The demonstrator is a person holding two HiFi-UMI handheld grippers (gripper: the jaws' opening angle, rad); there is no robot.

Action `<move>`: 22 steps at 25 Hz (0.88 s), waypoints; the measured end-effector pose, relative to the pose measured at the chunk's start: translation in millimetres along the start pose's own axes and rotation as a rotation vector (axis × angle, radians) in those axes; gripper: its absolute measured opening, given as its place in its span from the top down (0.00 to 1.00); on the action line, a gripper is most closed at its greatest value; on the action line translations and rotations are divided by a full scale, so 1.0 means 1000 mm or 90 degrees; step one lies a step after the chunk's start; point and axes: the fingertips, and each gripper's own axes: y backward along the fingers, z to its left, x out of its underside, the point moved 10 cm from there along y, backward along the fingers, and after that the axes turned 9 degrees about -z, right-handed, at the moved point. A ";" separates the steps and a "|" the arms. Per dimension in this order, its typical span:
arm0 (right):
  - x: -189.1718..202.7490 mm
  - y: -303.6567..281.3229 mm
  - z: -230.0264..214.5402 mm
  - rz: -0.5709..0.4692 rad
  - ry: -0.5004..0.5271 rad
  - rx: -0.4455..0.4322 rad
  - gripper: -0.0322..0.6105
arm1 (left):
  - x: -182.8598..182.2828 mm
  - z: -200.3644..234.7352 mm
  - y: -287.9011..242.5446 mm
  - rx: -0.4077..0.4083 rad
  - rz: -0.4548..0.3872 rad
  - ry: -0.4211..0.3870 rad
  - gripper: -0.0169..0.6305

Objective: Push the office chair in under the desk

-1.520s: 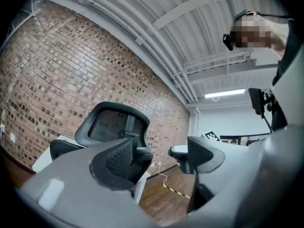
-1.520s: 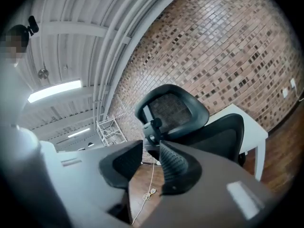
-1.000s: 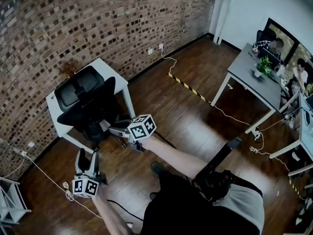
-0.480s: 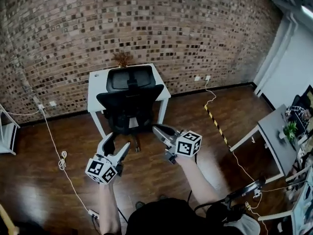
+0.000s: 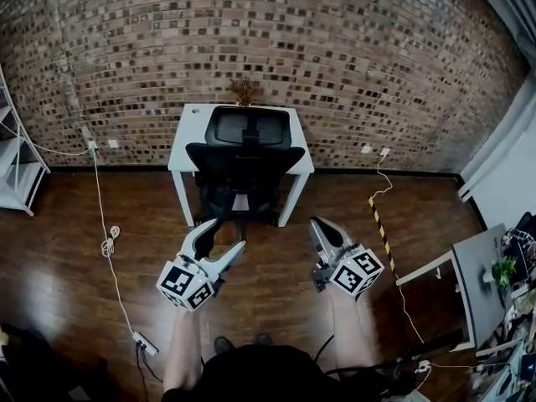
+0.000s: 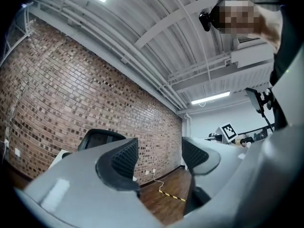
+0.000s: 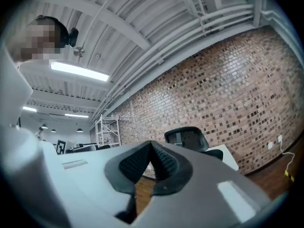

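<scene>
Against the brick wall (image 5: pixel 276 40): the office chair (image 5: pixel 244 162) stood close up to the front of the white surface (image 5: pixel 186 132), between its legs, with its backrest toward the person.
Chair and fingers: the chair was well apart from both grippers, farther off across the wooden floor (image 5: pixel 67 249), and neither touched it.
Left gripper (image 5: pixel 224 234): its fingers (image 6: pixel 126 158) stood apart with nothing between them. They had just been closing.
Right gripper (image 5: pixel 318 224): its fingers (image 7: pixel 142 163) were pressed together on nothing. They had just closed.
Head view only: a dry plant (image 5: pixel 244 90) on the far edge of the surface, a cable (image 5: pixel 105 241) trailing over the floor at the left, a strip of yellow-and-black tape (image 5: pixel 381 224) at the right, and a grey table (image 5: pixel 477 275) in the right corner.
Left gripper view only: the corrugated ceiling (image 6: pixel 142 27) with its lit strips. The chair's headrest (image 6: pixel 97 139) showed just above the left finger, and the tape (image 6: pixel 171 196) lay in the gap.
Right gripper view only: a white shelf rack (image 7: pixel 107 129) standing upright farther along the wall. The chair (image 7: pixel 185 137) and the surface (image 7: pixel 228 158) lay right of the closed tips.
Writing: the only print was black-and-white square patterns on the marker cubes (image 5: pixel 186 285). A similar square tag (image 6: pixel 228 130) showed small in the left gripper view.
</scene>
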 end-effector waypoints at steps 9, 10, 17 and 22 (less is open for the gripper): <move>0.007 0.026 -0.024 -0.017 0.042 -0.015 0.95 | 0.019 -0.018 -0.024 0.002 -0.001 -0.025 0.45; 0.008 0.028 -0.027 -0.016 0.041 -0.018 0.95 | 0.023 -0.019 -0.026 0.002 0.003 -0.025 0.45; 0.024 0.033 -0.036 -0.010 0.031 -0.043 0.95 | 0.043 -0.021 -0.028 -0.019 0.020 -0.028 0.52; 0.028 0.026 -0.036 0.001 0.023 -0.058 0.95 | 0.042 -0.014 -0.025 -0.031 0.016 -0.026 0.51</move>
